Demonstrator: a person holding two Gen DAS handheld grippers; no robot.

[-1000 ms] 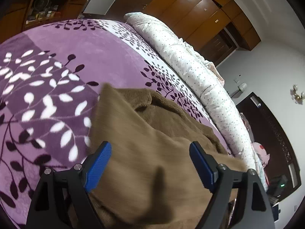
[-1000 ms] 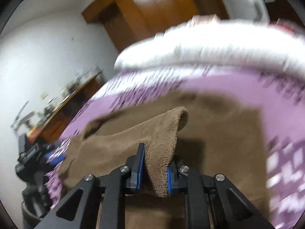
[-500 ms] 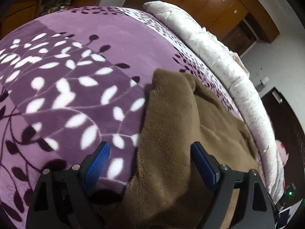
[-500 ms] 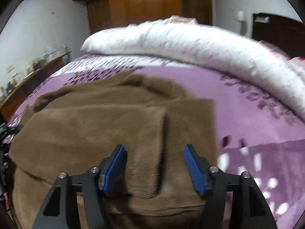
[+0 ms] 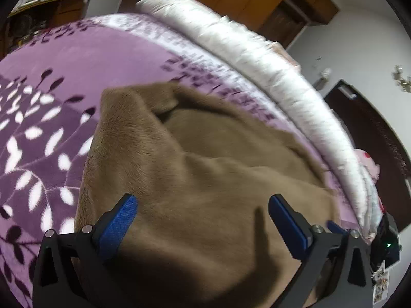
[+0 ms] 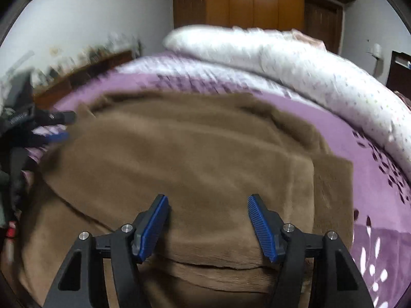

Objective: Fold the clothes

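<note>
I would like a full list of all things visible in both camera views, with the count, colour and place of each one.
garment: one, brown fleece, partly folded on the blanket
blanket: one, purple with leaf pattern, covers the bed
quilt: one, white with small dots, rolled along the far edge of the bed
wardrobe: one, brown wood, against the back wall
shelf: one, brown wood, cluttered, beside the bed
left gripper: black with blue pads, jaws opening, over the garment
right gripper: black with blue pads, jaws open, over the garment

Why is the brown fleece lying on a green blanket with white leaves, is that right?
Not green. The blanket under the brown fleece is purple with white leaves, as the left wrist view shows; the right wrist view shows purple too.
</note>
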